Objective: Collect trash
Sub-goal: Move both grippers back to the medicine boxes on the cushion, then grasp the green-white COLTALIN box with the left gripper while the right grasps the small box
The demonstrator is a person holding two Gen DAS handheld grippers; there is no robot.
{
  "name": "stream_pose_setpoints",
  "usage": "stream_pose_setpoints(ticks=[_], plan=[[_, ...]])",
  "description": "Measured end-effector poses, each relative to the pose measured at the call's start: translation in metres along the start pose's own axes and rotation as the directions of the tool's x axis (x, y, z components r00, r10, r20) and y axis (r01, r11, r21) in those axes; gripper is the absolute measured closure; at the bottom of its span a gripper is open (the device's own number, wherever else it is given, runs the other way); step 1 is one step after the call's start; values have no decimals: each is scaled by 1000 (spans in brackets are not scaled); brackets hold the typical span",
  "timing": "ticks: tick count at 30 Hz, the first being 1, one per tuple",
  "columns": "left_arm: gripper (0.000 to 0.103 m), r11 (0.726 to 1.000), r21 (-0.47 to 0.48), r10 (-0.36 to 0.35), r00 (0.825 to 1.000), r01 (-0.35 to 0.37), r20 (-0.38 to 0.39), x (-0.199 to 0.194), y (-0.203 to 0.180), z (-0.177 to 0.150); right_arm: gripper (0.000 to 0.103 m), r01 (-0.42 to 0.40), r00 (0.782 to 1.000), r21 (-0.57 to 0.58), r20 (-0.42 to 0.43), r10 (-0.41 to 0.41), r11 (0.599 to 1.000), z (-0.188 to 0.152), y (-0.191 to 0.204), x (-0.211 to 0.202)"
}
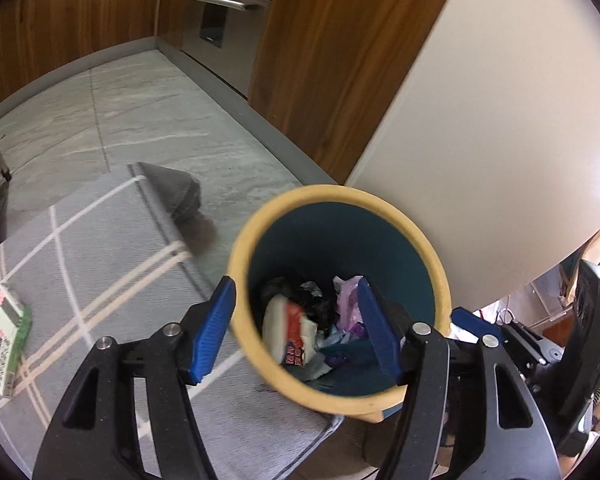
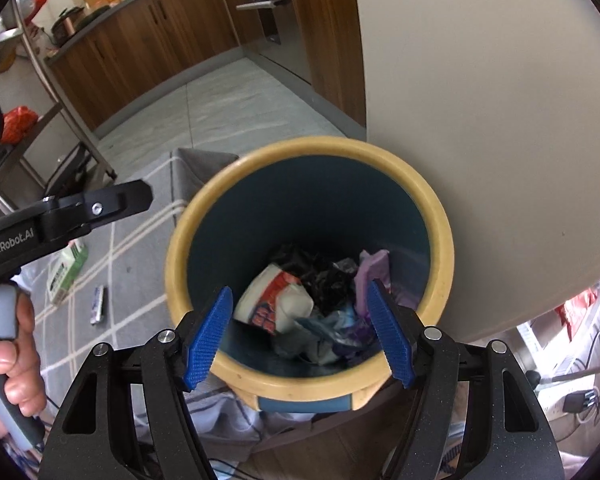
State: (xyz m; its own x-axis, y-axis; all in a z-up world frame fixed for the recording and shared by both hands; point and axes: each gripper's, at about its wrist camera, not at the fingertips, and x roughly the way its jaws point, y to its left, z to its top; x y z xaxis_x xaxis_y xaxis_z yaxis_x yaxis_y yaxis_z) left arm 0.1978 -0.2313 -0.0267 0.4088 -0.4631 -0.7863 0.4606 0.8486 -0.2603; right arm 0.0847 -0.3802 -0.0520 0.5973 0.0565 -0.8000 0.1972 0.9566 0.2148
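Note:
A round bin (image 1: 242,248) with a yellow rim and teal inside stands on the floor against a pale wall. Inside lie a white and red wrapper (image 1: 290,332), crumpled black plastic (image 1: 316,304) and a purple wrapper (image 1: 350,300). My left gripper (image 1: 298,330) hangs open over the bin's mouth, with nothing pressed between its blue pads (image 1: 214,328). My right gripper (image 2: 300,334) is also open above the same bin (image 2: 180,272), its pads empty. In the right wrist view the white and red wrapper (image 2: 276,300) rests on the heap.
On the grey plaid rug (image 1: 100,260) left of the bin lie a green and white carton (image 1: 4,340) and a small wrapper (image 2: 98,304). A hand (image 2: 16,364) grips the left tool's handle. A metal rack (image 2: 60,120) stands left; cables (image 2: 580,396) lie lower right.

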Motion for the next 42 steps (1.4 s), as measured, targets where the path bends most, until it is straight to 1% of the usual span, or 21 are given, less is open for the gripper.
stream_pose_setpoints(ticks=[5,11,13,17,18,21,23,26,29,33,39,42], plan=[[35,998,-35,51,998,-50,25,-25,31,-7,32,-27,999,-45,22,28,999,0,22,-6],[30,987,-99,127,991,-124,29,-50,79,-22,32,-68,997,-114,24,71,991,-1,62,-9],[26,981,-117,158,987,-154,31,-60,94,-28,32,-80,996,-132,22,84,988,-2,73,-9],[12,971,-138,198,980,-193,26,-77,121,-38,30,-106,994,-160,3,108,981,-6,94,-6],[11,969,-141,208,978,-203,23,-80,128,-39,30,-116,993,-165,-5,117,979,-8,100,-5],[7,956,-136,264,965,-261,2,-91,152,-41,29,-139,990,-174,-30,136,975,-14,117,0],[7,949,-134,286,958,-285,-15,-96,171,-43,28,-147,989,-179,-45,141,973,-17,125,3],[7,944,-109,306,950,-311,-58,-98,196,-45,28,-165,986,-188,-71,154,968,-22,142,10],[7,938,-59,334,937,-341,-102,-94,220,-48,28,-175,983,-201,-86,161,964,-25,153,15],[7,941,-1,333,931,-337,-146,-82,245,-53,28,-190,979,-216,-113,169,958,-30,172,27],[7,941,67,338,915,-331,-219,-57,278,-62,28,-202,972,-212,-163,169,956,-36,199,54],[7,949,84,314,918,-302,-241,-46,292,-60,28,-198,968,-227,-197,154,954,-41,214,72]])
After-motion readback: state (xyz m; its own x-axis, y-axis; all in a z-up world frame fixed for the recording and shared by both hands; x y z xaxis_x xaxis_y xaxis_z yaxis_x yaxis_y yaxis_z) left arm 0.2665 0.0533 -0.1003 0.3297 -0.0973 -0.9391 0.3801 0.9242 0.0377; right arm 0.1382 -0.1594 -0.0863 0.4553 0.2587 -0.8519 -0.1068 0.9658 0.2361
